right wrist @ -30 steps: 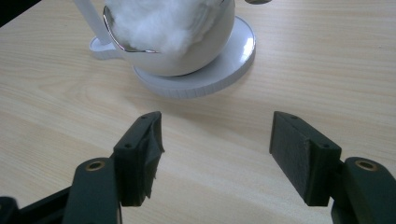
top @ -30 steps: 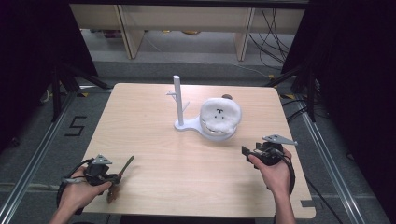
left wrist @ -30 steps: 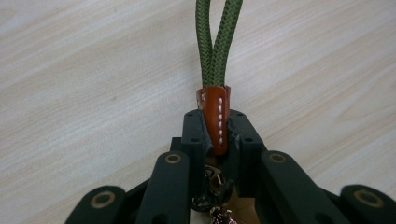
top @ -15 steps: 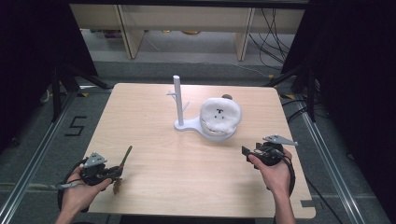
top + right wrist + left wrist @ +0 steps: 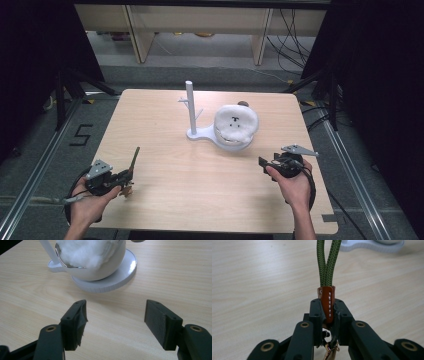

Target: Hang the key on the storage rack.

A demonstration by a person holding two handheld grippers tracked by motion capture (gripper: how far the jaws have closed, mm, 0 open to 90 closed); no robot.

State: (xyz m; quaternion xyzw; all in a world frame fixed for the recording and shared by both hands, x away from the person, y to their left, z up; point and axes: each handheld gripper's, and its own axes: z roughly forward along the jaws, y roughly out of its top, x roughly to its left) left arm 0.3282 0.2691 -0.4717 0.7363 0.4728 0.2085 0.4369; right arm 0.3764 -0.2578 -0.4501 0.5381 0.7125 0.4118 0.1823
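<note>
Strap (image 5: 326, 267) is clamped at its leather tab by left tongs (image 5: 327, 315) near worktop's (image 5: 200, 190) front-left corner; right tongs (image 5: 115, 322) held wide, empty. Next judged: hanging on stand (image 5: 190, 107).

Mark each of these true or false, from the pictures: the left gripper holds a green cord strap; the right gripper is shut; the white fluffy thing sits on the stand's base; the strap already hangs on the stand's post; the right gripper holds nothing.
1. The left gripper holds a green cord strap. True.
2. The right gripper is shut. False: its jaws stand wide open.
3. The white fluffy thing sits on the stand's base. True.
4. The strap already hangs on the stand's post. False: it is in the left gripper, near the table's front edge.
5. The right gripper holds nothing. True.
</note>
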